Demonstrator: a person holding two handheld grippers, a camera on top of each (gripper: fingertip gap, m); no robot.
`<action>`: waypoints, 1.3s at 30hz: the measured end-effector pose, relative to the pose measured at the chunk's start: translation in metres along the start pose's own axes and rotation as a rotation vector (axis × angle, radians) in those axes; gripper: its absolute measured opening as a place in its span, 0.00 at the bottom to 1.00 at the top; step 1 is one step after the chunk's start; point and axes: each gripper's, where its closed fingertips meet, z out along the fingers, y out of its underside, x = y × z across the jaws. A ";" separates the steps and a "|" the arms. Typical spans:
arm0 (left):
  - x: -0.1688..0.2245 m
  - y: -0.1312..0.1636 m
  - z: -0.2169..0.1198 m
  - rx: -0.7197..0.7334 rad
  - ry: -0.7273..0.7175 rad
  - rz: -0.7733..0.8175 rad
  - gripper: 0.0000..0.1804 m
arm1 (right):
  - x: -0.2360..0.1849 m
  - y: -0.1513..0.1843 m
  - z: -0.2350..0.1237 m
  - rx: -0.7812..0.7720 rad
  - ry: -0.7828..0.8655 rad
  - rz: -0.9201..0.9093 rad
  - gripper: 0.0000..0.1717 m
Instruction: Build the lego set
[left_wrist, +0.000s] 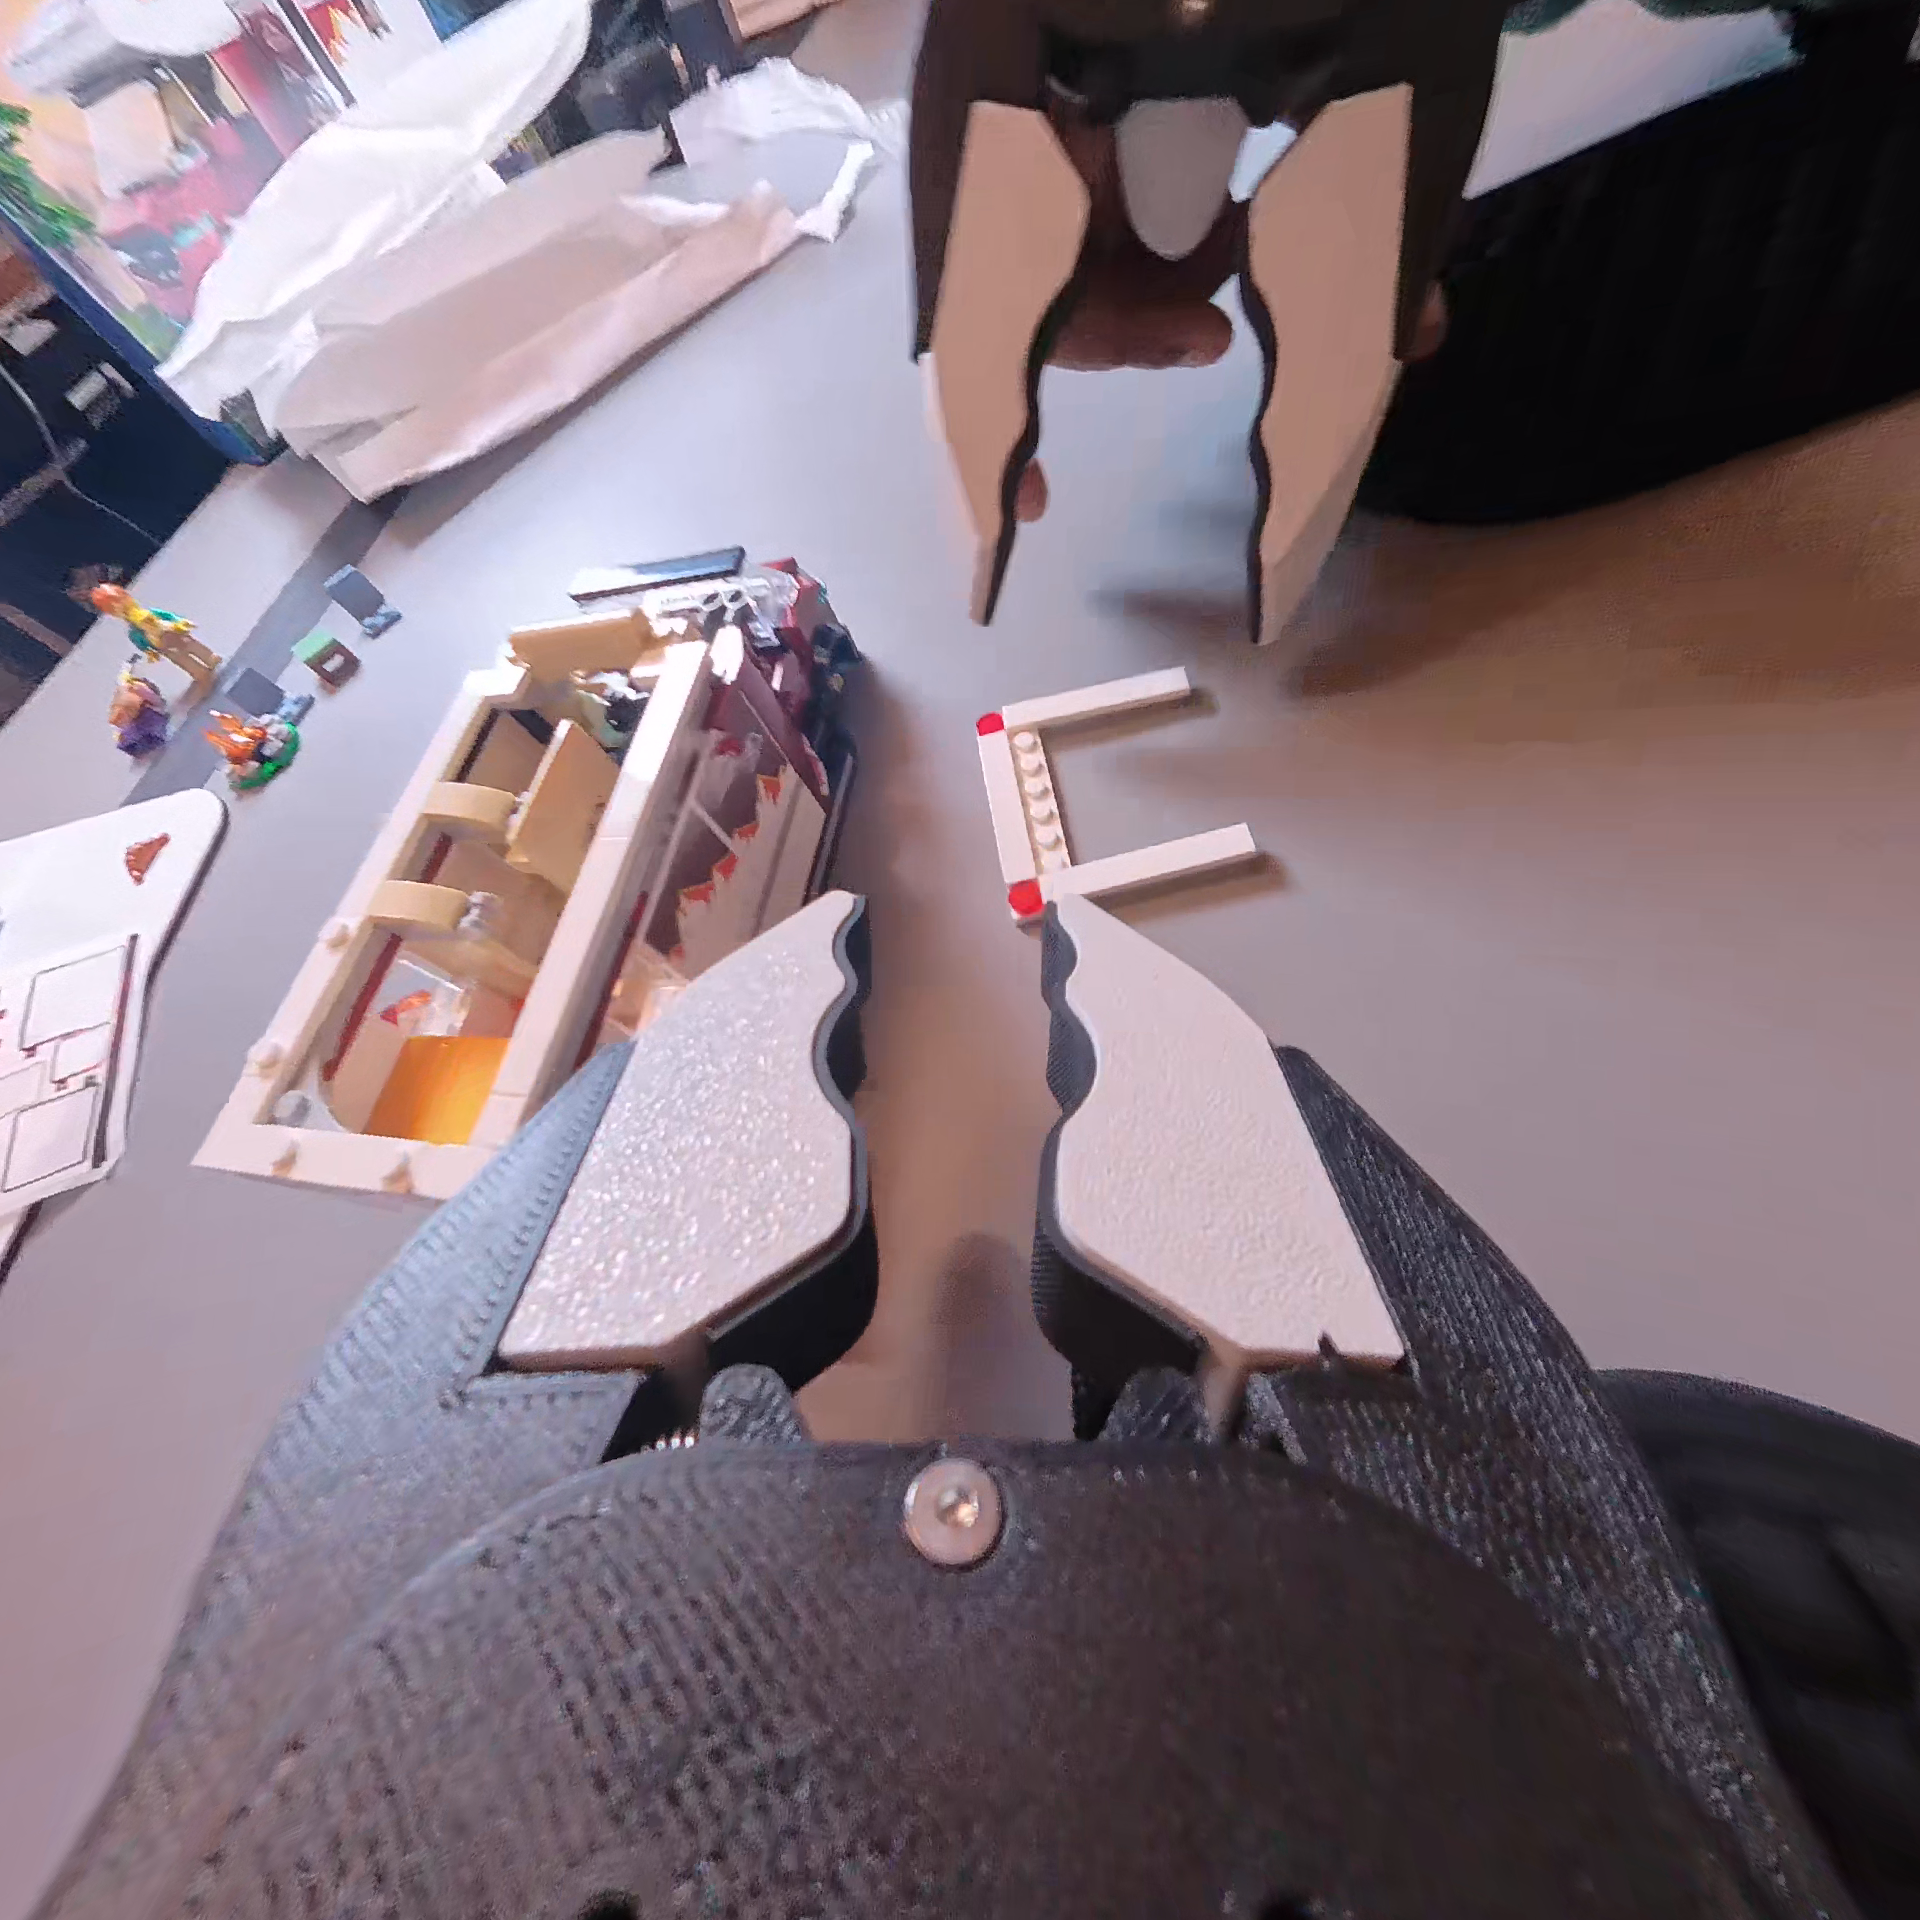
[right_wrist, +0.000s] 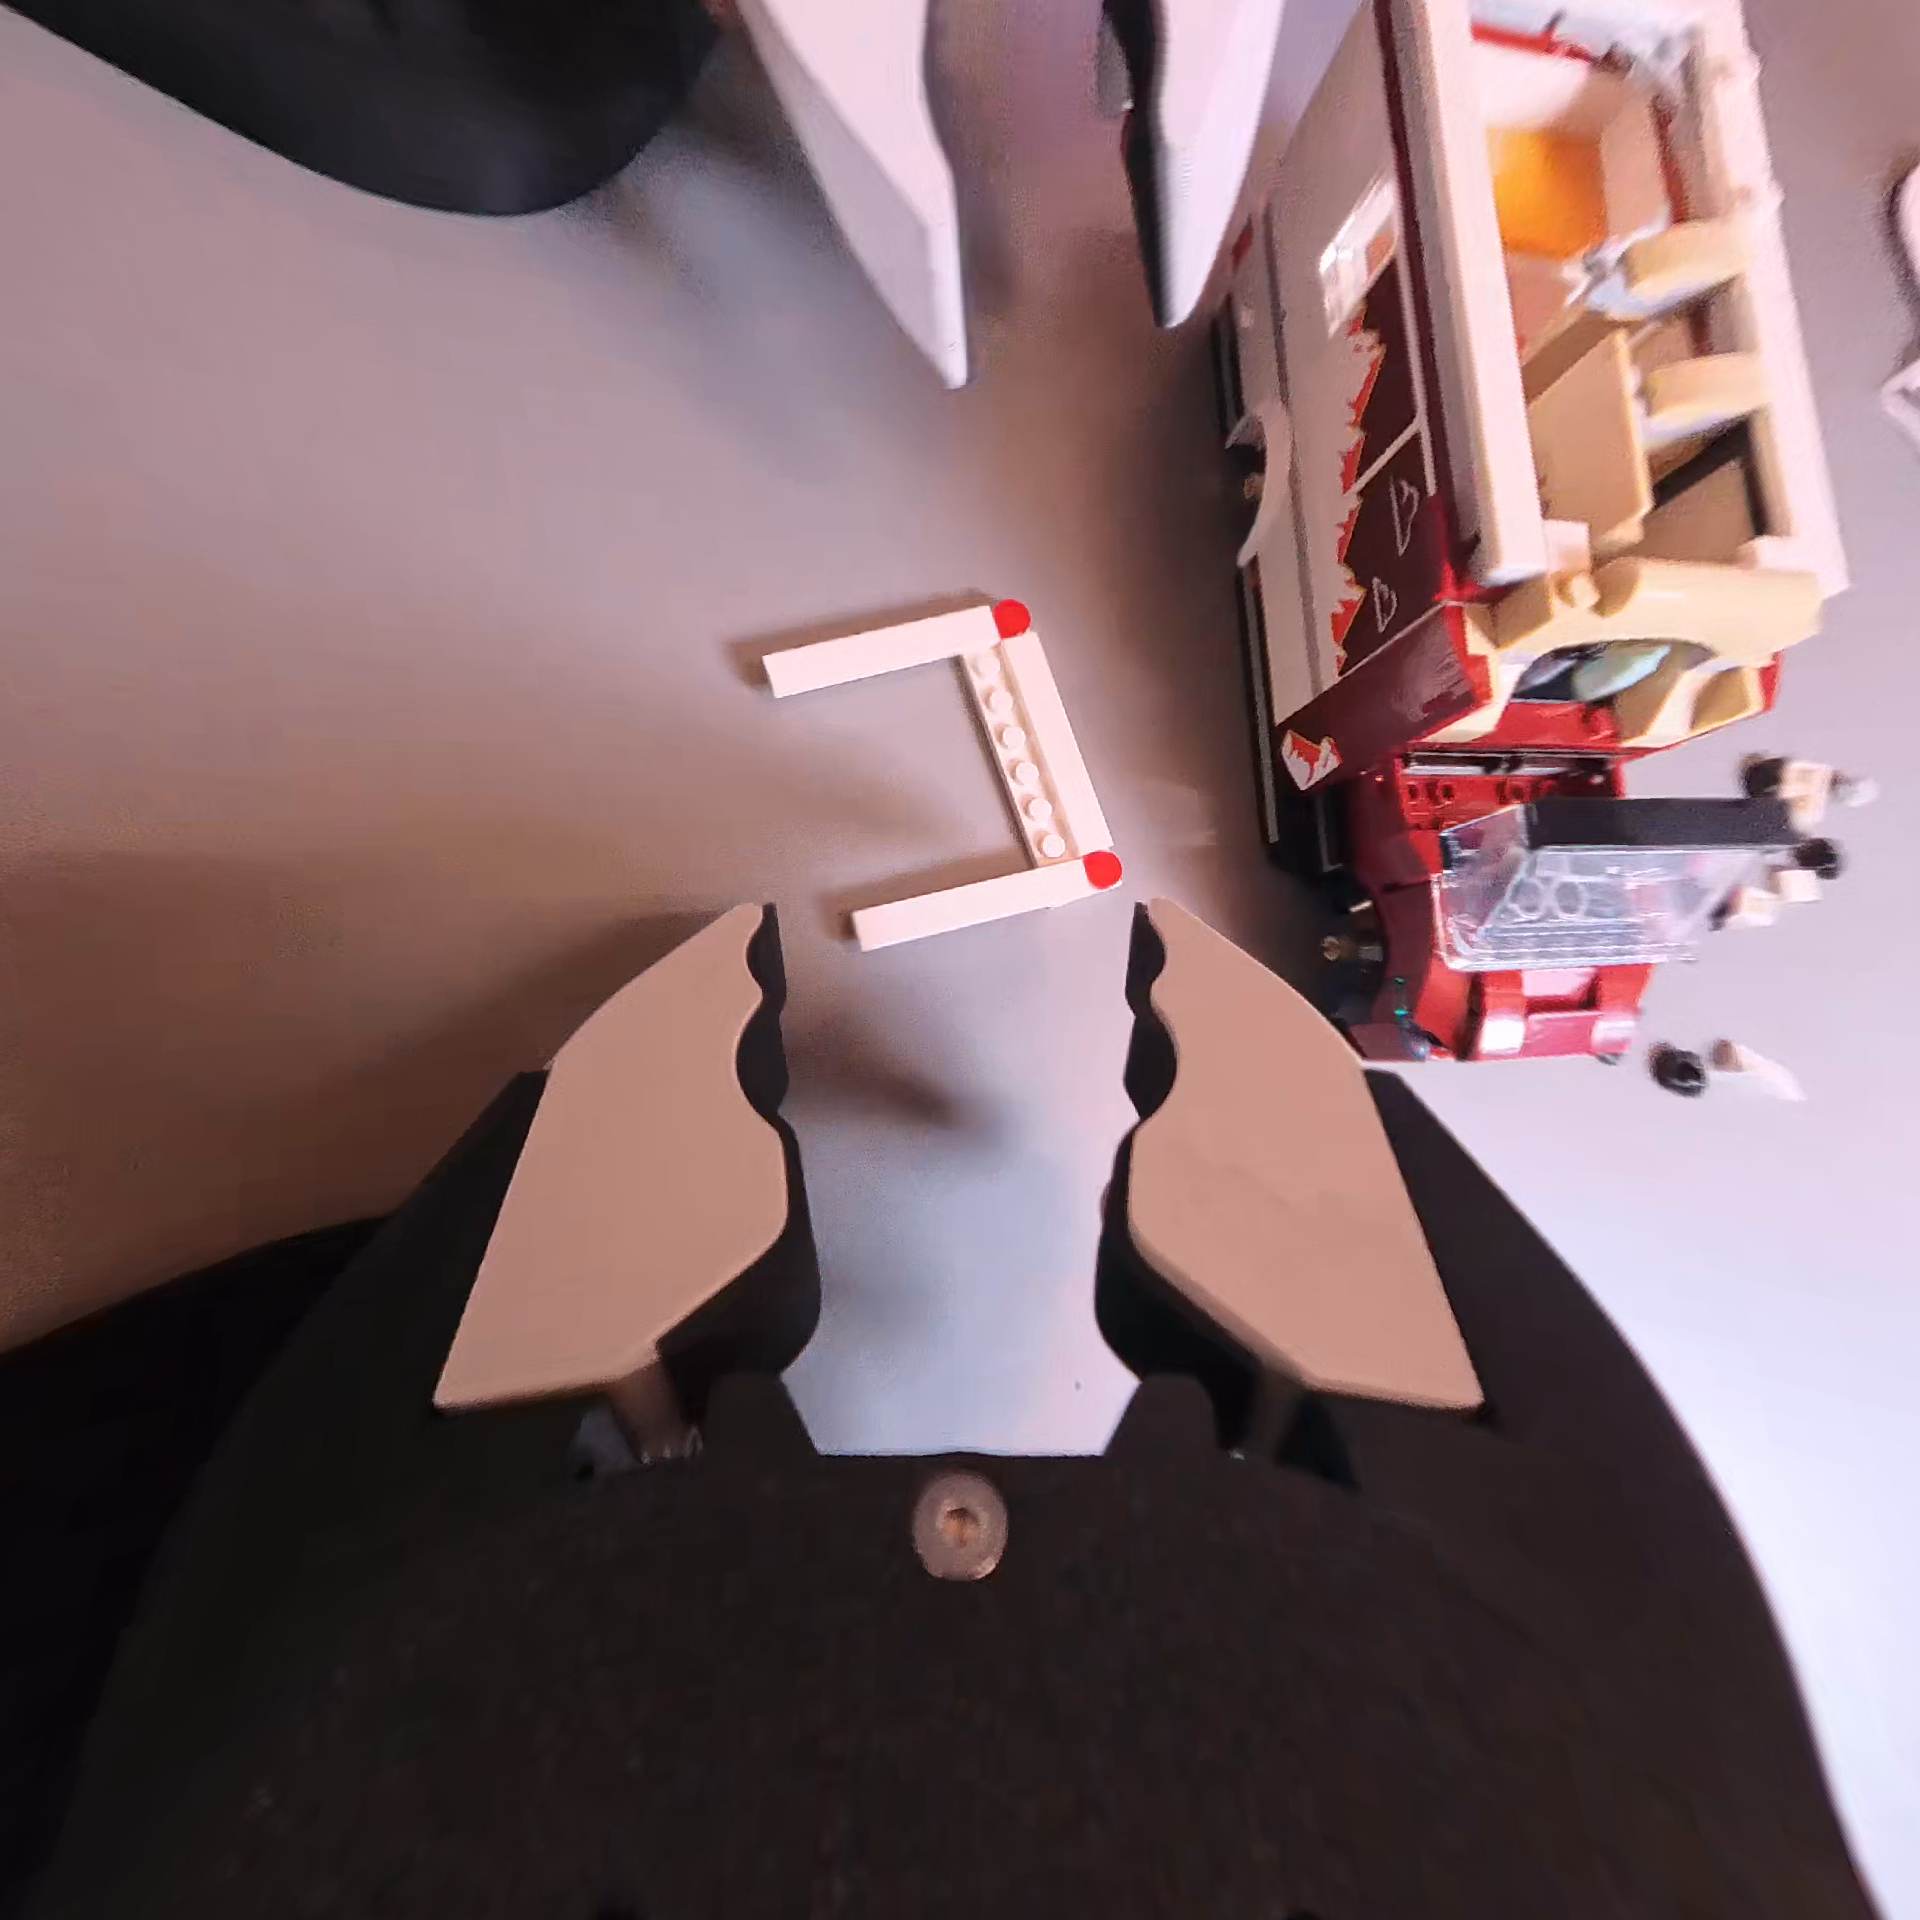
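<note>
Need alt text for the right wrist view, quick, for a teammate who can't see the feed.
The right tool hangs open and empty over a grey table, its tips just short of a white U-shaped brick frame with two red corner studs. A red and cream brick vehicle model lies to the right, and the left tool reaches in from the top.
</note>
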 end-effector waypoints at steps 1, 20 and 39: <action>0.002 0.002 0.003 -0.021 0.002 -0.003 0.17 | 0.002 0.001 0.004 -0.006 -0.014 0.013 0.37; 0.017 0.008 0.068 -0.333 0.123 -0.183 0.09 | 0.007 0.005 0.016 -0.126 0.098 0.346 0.19; 0.017 0.009 0.067 -0.308 0.138 -0.155 0.09 | 0.011 -0.001 0.021 -0.222 0.045 0.138 0.09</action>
